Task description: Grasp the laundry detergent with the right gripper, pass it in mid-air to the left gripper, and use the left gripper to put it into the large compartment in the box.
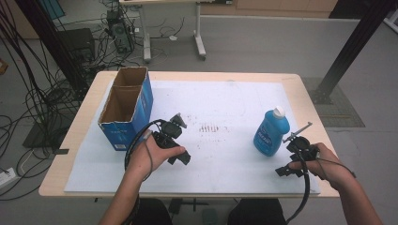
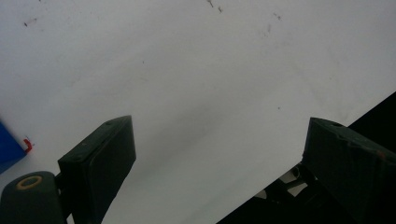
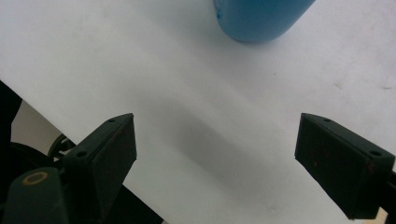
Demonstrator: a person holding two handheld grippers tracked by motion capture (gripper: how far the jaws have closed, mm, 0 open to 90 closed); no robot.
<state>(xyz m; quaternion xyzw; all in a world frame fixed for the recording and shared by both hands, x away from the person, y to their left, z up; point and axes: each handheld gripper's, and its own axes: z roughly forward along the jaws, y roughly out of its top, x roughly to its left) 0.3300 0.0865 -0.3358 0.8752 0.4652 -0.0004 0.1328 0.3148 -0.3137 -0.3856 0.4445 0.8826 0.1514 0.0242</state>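
A blue bottle (image 1: 271,131) with a white cap lies on the white sheet (image 1: 220,98) at the right of the table; its rounded base (image 3: 259,18) shows at the top of the right gripper view. My right gripper (image 1: 285,170) is held just right of the bottle, near the sheet's front edge, jaws wide apart with nothing between them (image 3: 217,154). My left gripper (image 1: 180,158) rests in the person's left hand beside the blue cardboard box (image 1: 126,108), also open and empty (image 2: 219,158).
The open-topped box has two compartments and stands at the sheet's left side; its blue corner (image 2: 11,149) shows in the left gripper view. A patch of dark marks (image 1: 209,127) lies mid-sheet. Cables and a black frame post (image 1: 349,49) surround the table.
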